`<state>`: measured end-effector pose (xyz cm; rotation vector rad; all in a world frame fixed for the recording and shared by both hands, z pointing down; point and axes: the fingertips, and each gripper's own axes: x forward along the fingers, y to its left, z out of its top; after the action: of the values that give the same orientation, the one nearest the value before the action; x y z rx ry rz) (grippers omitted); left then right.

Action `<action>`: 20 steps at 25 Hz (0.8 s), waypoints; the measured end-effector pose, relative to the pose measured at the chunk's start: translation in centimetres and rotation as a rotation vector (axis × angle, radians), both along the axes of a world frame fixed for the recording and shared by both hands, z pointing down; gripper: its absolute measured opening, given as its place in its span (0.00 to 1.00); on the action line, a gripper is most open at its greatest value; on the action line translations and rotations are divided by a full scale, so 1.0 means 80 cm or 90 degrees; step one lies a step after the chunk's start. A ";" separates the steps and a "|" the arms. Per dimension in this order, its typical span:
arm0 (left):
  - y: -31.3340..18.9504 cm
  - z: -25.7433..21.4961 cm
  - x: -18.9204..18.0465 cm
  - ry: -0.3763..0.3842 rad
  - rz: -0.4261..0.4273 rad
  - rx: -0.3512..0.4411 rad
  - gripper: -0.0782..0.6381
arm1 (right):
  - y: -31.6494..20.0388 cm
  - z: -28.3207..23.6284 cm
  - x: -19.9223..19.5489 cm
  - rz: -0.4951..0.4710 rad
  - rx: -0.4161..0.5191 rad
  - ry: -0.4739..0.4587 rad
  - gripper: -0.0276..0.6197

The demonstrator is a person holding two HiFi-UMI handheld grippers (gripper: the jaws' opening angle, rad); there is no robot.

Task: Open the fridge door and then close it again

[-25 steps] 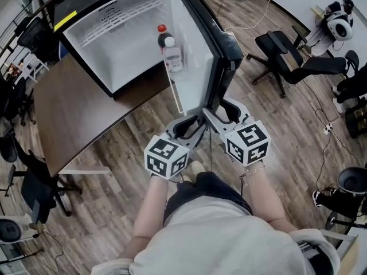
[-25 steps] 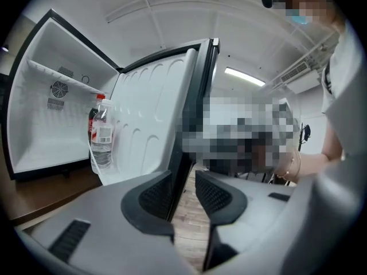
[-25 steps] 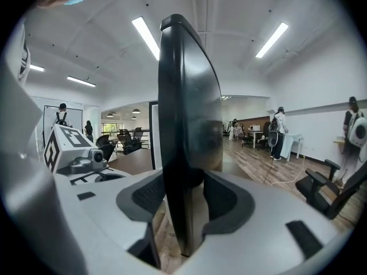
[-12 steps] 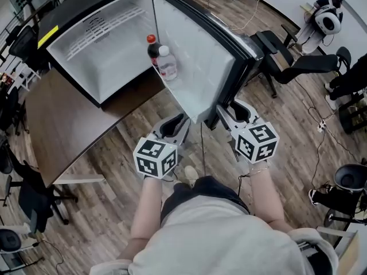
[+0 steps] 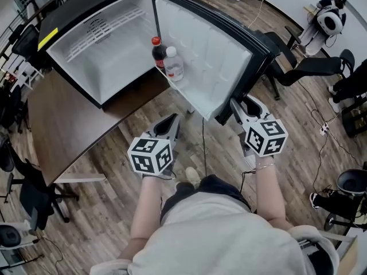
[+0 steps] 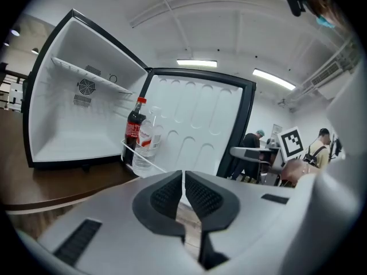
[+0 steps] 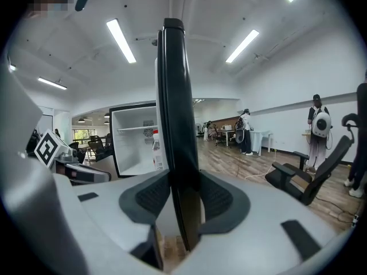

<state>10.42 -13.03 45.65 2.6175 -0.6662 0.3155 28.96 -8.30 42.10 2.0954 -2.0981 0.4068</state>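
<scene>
The small fridge (image 5: 97,50) stands open on a brown table. Its door (image 5: 206,62) is swung out to the right, white inner face toward me. A cola bottle (image 5: 156,49) and a water bottle (image 5: 174,65) sit in the door shelf. My right gripper (image 5: 238,105) has just been closing and its pads clamp the door's free black edge (image 7: 175,96), one pad on each side. My left gripper (image 5: 174,119) hangs free in front of the door's lower edge. Its jaws have just closed on nothing, and its view (image 6: 183,182) faces the door (image 6: 195,125) and bottles (image 6: 135,128).
The brown table (image 5: 69,119) under the fridge reaches toward my left side. Black office chairs (image 5: 292,67) stand on the wood floor to the right, behind the door. More chairs (image 5: 23,193) line the left edge. People stand far off in the room (image 7: 246,130).
The door has swung wider open to the right, and my right gripper went with it. My left gripper drew away to the left of the door edge and its jaws shut.
</scene>
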 end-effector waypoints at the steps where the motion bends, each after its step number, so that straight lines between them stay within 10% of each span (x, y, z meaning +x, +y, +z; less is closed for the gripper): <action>1: -0.003 0.001 -0.002 -0.002 -0.004 -0.001 0.13 | -0.001 0.001 0.005 0.006 0.001 0.000 0.28; 20: -0.044 0.016 -0.002 -0.056 -0.037 -0.008 0.13 | -0.015 0.003 0.078 0.059 0.025 -0.015 0.28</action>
<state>10.25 -16.55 46.91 2.5800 -0.7653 0.4169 35.18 -9.47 42.36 2.2270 -2.0431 0.4064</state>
